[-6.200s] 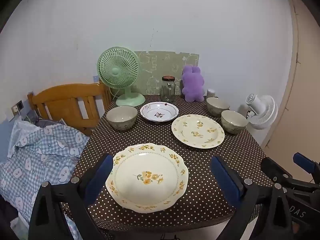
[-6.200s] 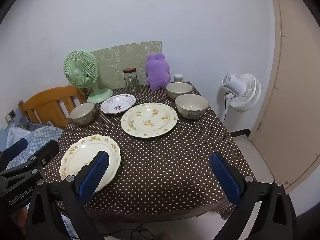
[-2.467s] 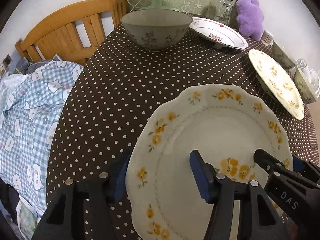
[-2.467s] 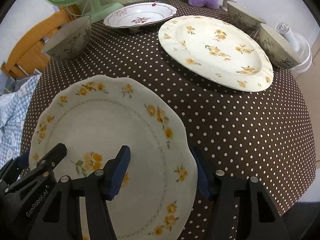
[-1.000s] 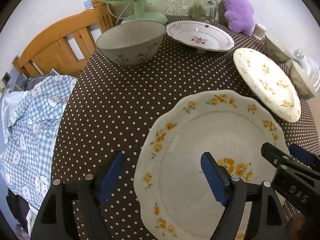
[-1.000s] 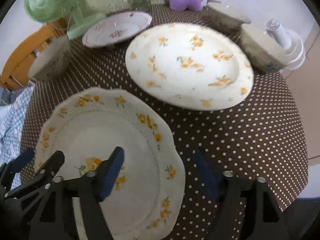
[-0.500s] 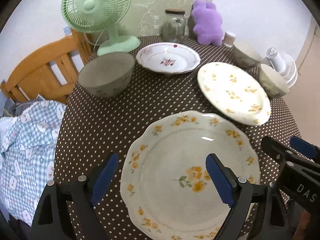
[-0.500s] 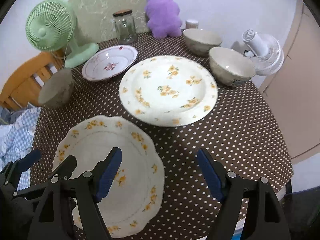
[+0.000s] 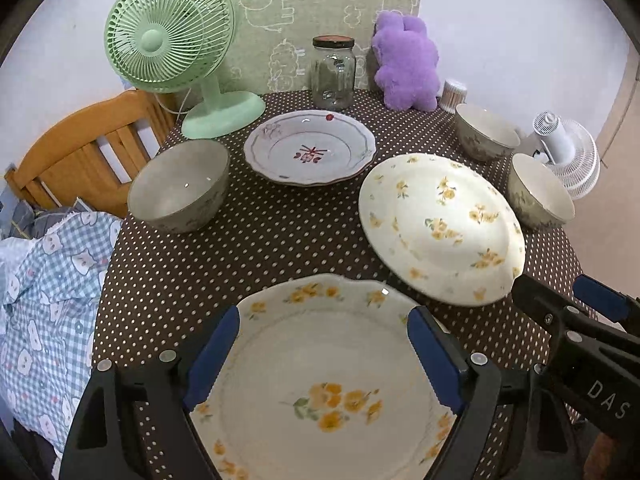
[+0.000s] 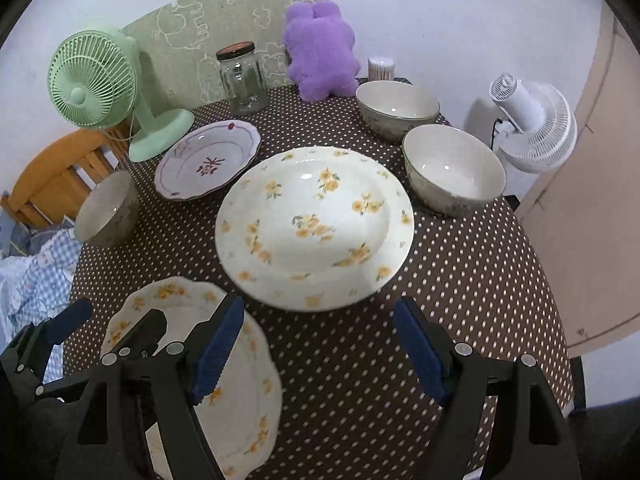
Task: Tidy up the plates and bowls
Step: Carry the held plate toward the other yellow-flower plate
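White wall and a green patterned board back your counter (image 10: 460,280), which is draped in a brown cloth with white dots. Along the top of the right wrist frame stand a green fan (image 10: 96,80), a glass jar (image 10: 242,80) and a purple plush toy (image 10: 322,50).

Your dishes are all apart, none stacked. The scalloped plate (image 9: 328,380) sits low in the left wrist frame, with your left hand-held gripper (image 9: 324,360) hovering over it; its jaws are closing slightly but stand wide on either side of the plate, pressing on nothing. Your right hand-held gripper (image 10: 320,352) is also wide and empty, low in its own frame over bare cloth, just below the round yellow-flowered plate (image 10: 316,224). The red-patterned plate (image 10: 206,164) lies upper left of that. Two bowls (image 10: 454,168) sit at right, one behind the other, and a third bowl (image 10: 106,208) at the left edge.

You seem to be between steps, with nothing gathered yet. A sensible next move is to take one yellow plate by its rim and set it on the other; that calls for slipping one jaw under the rim, since the plates lie flat on soft cloth.
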